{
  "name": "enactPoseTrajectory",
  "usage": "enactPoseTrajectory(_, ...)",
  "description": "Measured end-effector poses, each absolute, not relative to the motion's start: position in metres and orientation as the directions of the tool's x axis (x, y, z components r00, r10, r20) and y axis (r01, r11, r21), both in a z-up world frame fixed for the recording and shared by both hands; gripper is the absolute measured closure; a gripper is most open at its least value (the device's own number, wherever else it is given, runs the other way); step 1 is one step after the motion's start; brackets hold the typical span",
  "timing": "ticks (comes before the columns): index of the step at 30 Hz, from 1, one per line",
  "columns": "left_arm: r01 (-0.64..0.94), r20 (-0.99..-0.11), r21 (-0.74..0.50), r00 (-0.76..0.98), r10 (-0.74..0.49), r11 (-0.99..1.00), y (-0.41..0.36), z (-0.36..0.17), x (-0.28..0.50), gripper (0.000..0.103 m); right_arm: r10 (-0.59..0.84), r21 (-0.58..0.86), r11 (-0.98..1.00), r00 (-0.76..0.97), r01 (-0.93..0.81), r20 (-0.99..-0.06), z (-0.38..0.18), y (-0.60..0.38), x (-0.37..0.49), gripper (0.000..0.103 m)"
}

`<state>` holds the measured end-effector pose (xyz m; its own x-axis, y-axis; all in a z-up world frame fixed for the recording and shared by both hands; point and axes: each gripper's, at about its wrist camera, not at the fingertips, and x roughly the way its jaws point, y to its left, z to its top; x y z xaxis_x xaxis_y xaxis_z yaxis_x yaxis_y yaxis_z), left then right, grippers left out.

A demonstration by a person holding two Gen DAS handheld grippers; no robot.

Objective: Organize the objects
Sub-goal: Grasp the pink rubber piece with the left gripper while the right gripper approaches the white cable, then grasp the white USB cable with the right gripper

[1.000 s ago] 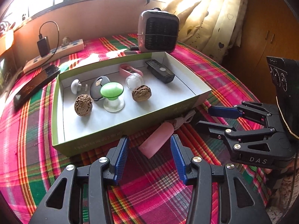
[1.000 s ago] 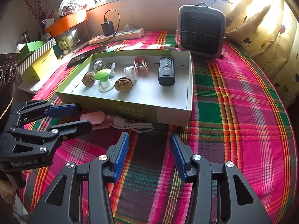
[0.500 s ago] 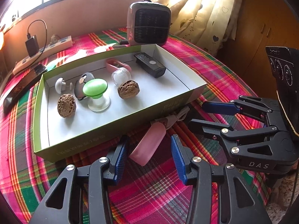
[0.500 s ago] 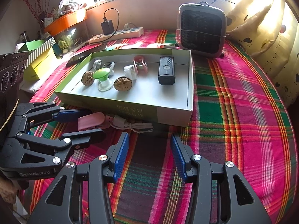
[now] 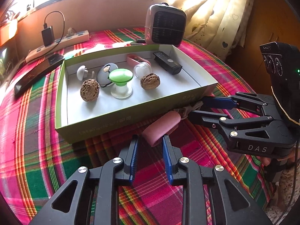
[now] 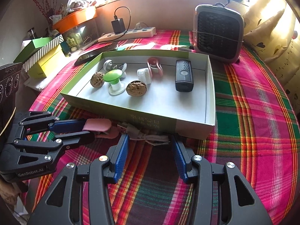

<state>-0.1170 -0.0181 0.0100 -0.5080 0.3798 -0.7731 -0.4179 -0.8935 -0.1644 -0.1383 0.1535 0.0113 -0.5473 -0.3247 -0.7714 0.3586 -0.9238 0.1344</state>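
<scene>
A pink oblong device (image 5: 160, 127) with a bundled white cable (image 6: 142, 135) lies on the plaid cloth just in front of the open green-and-white box (image 5: 112, 120). My left gripper (image 5: 150, 139) is closing, its blue pads pressing on the device's near end; in the right wrist view the left gripper (image 6: 88, 131) pinches the pink device (image 6: 97, 125). My right gripper (image 6: 149, 138) stands open, its tips beside the cable with nothing between the pads. It also shows at the right of the left wrist view (image 5: 198, 108). The box (image 6: 150, 120) holds two walnuts, a green mushroom-shaped piece (image 5: 121, 78) and a black device (image 5: 166, 65).
A small heater (image 5: 166, 26) stands behind the box. A power strip (image 5: 58, 43) with a charger and a dark phone (image 5: 37, 73) lie at the back left. Stacked green and yellow boxes (image 6: 41, 56) sit at the far left edge. Curtains hang at the right.
The left gripper's jaws have narrowed from wide open onto the pink device's near end. The right gripper has kept its opening and place.
</scene>
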Motion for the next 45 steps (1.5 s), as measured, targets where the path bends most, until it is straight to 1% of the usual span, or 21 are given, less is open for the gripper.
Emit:
enactPoseTrajectory(9, -0.401, -0.77, -0.183, -0.51, 0.384, -0.898, -0.028, 0.01, -0.118, 0.08, -0.375, 0.132, -0.88, -0.495, 0.457, -0.783, 0.011, 0.141, -0.127, 0.056)
enactPoseTrajectory(18, -0.412, -0.768, -0.204, -0.495, 0.406, -0.888, -0.028, 0.012, -0.12, 0.08, -0.285, 0.022, -0.897, -0.538, 0.442, -0.793, 0.01, 0.138, -0.133, 0.056)
enactPoseTrajectory(24, -0.42, -0.767, -0.203, -0.493, 0.41, -0.884, -0.026, 0.013, -0.121, 0.078, -0.294, -0.008, -0.868, -0.528, 0.497, -0.797, 0.008, 0.126, -0.135, 0.056)
enactPoseTrajectory(34, -0.439, -0.768, -0.194, -0.488, 0.415, -0.877, -0.023, 0.015, -0.122, 0.075, -0.305, -0.012, -0.863, -0.54, 0.505, -0.784, 0.007, 0.125, -0.13, 0.056)
enactPoseTrajectory(37, -0.442, -0.77, -0.189, -0.488, 0.412, -0.877, -0.022, 0.015, -0.122, 0.074, -0.303, -0.017, -0.863, -0.544, 0.505, -0.783, 0.008, 0.125, -0.128, 0.065)
enactPoseTrajectory(38, -0.443, -0.77, -0.187, -0.488, 0.411, -0.877, -0.022, 0.015, -0.122, 0.073, -0.303, -0.02, -0.862, -0.545, 0.507, -0.782, 0.008, 0.125, -0.127, 0.069)
enactPoseTrajectory(39, -0.441, -0.771, -0.185, -0.489, 0.408, -0.878, -0.022, 0.015, -0.123, 0.073, -0.303, -0.022, -0.861, -0.546, 0.509, -0.781, 0.008, 0.125, -0.126, 0.075)
enactPoseTrajectory(41, -0.439, -0.77, -0.189, -0.489, 0.411, -0.878, -0.023, 0.015, -0.123, 0.073, -0.302, -0.026, -0.859, -0.547, 0.511, -0.78, 0.008, 0.124, -0.124, 0.078)
enactPoseTrajectory(45, -0.444, -0.77, -0.189, -0.487, 0.413, -0.876, -0.022, 0.015, -0.122, 0.073, -0.291, -0.035, -0.863, -0.552, 0.503, -0.781, 0.008, 0.126, -0.12, 0.08)
